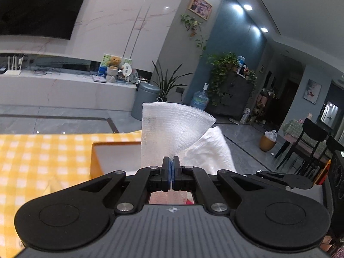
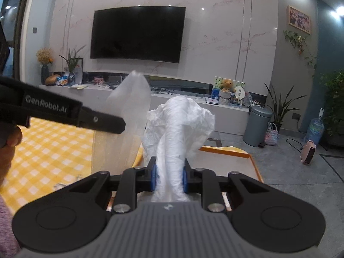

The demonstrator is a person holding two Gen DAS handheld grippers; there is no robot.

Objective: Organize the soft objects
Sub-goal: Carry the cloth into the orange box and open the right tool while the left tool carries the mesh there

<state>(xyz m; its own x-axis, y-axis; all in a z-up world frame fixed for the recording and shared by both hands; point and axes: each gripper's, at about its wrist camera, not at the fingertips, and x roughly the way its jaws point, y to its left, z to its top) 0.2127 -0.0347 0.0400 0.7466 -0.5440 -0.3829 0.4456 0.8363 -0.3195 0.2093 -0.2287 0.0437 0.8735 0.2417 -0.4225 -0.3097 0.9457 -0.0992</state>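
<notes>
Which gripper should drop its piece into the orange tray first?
Probably right: the right gripper holds the white crumpled cloth almost over the orange tray; the left gripper pinches the mesh sheet further left.

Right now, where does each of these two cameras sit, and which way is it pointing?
Left wrist: sits on the left claw, looks along it over the yellow checked table toward the room's right side; its claw pinches a mesh cloth.
Right wrist: sits on the right claw, faces the TV; its claw grips a crumpled white cloth.
Shared: both cloths, teddy bear, grey bin.
</notes>
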